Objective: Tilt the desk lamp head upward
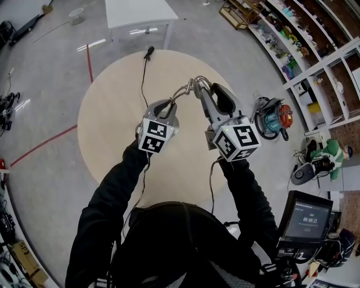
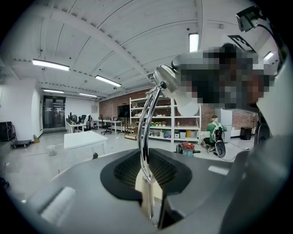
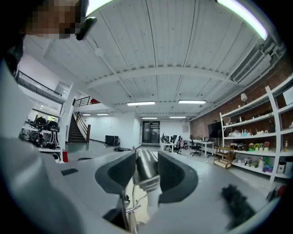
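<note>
The desk lamp stands on the round wooden table [image 1: 107,118]. Its curved chrome stem [image 1: 179,94] [image 2: 145,132] rises to the silver lamp head [image 1: 194,85] [image 2: 176,84] [image 3: 145,165]. My left gripper [image 1: 170,104] [image 2: 149,183] is shut on the stem, low on the curve, with the stem pinched between its dark pads. My right gripper [image 1: 201,91] [image 3: 146,171] is shut on the lamp head's silver barrel from the right. The lamp's black cable [image 1: 143,76] runs toward the table's far edge. The grippers hide the lamp's base.
A white table [image 1: 140,14] stands beyond the round one. Open shelves [image 1: 315,50] line the right side. A teal and orange machine [image 1: 274,117] sits on the floor at the right, and a monitor [image 1: 306,219] is near my right elbow. Red tape [image 1: 89,62] marks the floor.
</note>
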